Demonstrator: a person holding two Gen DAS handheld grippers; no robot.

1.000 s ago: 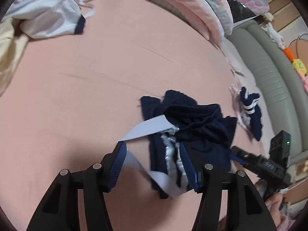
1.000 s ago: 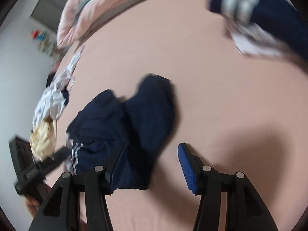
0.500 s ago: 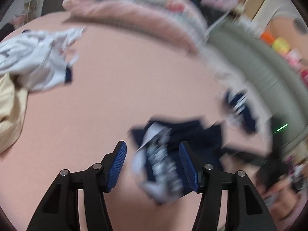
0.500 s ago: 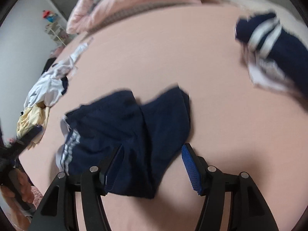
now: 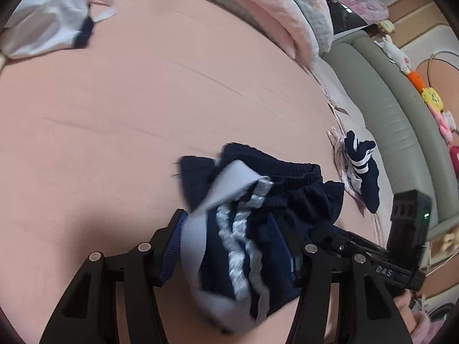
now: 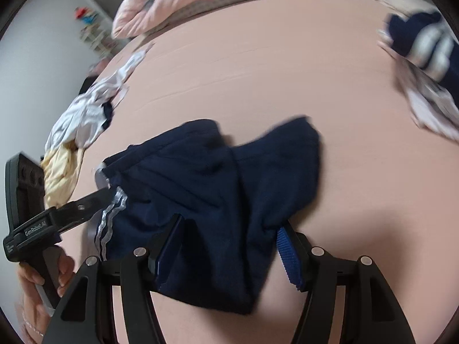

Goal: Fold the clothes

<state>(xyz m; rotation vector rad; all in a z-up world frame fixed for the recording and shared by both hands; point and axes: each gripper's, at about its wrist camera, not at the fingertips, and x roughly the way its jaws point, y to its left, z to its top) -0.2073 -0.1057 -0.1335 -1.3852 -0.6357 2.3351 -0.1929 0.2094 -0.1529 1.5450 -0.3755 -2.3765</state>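
Navy shorts (image 5: 287, 189) with white side stripes and a pale band lie crumpled on the pink sheet (image 5: 129, 109). My left gripper (image 5: 232, 246) is low over their striped edge. Bunched cloth fills the gap between its fingers, and the pale band drapes over the left pad (image 5: 172, 252). The pads stand apart and do not pinch. In the right wrist view, my right gripper (image 6: 226, 249) straddles the near fold of the shorts (image 6: 200, 172). Its blue right pad (image 6: 288, 258) shows bare beside the cloth. The left gripper (image 6: 100, 197) touches the shorts' striped side there.
A navy garment with white stripes (image 5: 361, 169) lies on pale cloth at the bed's right side. White clothing (image 5: 51, 20) and a yellow piece (image 6: 60, 169) lie at the far left. A pink duvet (image 5: 281, 14) lines the back, and a grey-green padded rim (image 5: 387, 109) runs on the right.
My left gripper has swung and come down closer onto the shorts, so cloth now fills its gap. The right jaws have widened a little over the shorts' fold.
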